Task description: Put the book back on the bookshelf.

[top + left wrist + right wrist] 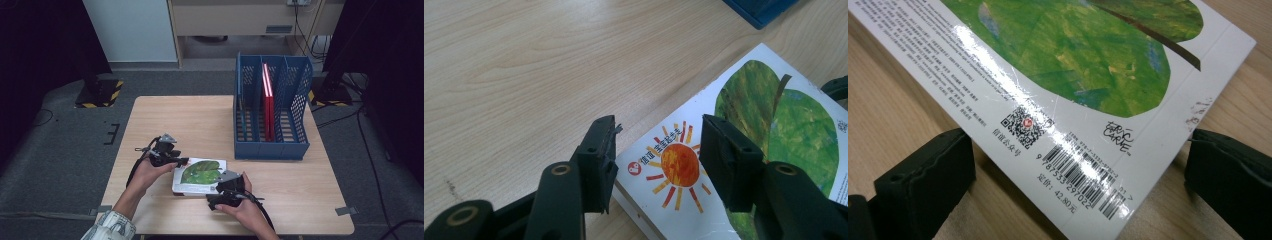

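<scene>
A picture book (pixel 200 172) with a green leaf on its white cover lies on the wooden table (pixel 175 120) near the front. My left gripper (pixel 182 161) sits at its left corner. In the left gripper view the jaws (pixel 656 150) stand apart over the corner with the orange sun (pixel 679 165), one beside the book's (pixel 774 115) edge and one above the cover, not pressing. My right gripper (pixel 216 192) is at the near right corner. There its jaws (pixel 1078 145) meet the two edges of the barcode corner of the book (pixel 1073 60), which looks slightly raised.
A blue mesh file rack (pixel 270 150) stands at the back right of the table with red books (pixel 268 100) upright in its middle slot; its corner shows in the left gripper view (pixel 764 10). Bare wood lies left of and behind the book.
</scene>
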A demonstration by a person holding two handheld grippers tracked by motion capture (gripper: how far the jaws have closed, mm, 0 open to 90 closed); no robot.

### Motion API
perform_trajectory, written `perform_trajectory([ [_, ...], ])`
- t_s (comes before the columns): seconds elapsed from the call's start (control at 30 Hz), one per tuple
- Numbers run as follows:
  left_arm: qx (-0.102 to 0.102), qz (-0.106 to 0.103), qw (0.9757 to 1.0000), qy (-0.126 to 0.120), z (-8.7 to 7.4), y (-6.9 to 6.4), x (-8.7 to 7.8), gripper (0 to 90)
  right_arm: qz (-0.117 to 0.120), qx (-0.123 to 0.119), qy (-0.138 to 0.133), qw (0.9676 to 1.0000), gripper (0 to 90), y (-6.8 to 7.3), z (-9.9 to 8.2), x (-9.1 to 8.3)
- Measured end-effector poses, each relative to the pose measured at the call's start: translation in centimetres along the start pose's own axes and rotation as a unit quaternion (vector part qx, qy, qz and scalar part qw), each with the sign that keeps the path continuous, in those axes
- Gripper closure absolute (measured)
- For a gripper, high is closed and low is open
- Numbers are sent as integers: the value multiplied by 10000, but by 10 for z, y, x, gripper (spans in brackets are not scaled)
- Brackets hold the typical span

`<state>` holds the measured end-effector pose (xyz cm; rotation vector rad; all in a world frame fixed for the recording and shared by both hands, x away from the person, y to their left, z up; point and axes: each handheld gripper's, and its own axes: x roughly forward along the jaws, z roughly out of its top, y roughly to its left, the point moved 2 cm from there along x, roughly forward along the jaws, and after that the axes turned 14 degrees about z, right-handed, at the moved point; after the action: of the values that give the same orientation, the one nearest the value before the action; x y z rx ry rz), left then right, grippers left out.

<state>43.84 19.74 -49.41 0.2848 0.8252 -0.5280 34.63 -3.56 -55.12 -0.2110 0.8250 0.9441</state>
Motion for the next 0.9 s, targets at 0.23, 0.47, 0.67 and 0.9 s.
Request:
perform_trajectory([
  [0.23, 11, 22, 10000, -34, 6, 0, -5, 472, -58, 80, -115, 9999, 1, 1, 0, 2],
  [0.47, 5, -29, 9999, 116, -1, -1, 6, 400, -65, 89, -175, 9998, 3, 1, -1, 2],
  [0.67, -124, 9, 9999, -57, -7, -2, 5, 280, -67, 123, -190, 9997, 10, 1, 0, 2],
  [0.9, -205, 14, 9996, -204, -16, 4, -9, 230, -80, 133, -198, 9997, 10, 1, 0, 3],
])
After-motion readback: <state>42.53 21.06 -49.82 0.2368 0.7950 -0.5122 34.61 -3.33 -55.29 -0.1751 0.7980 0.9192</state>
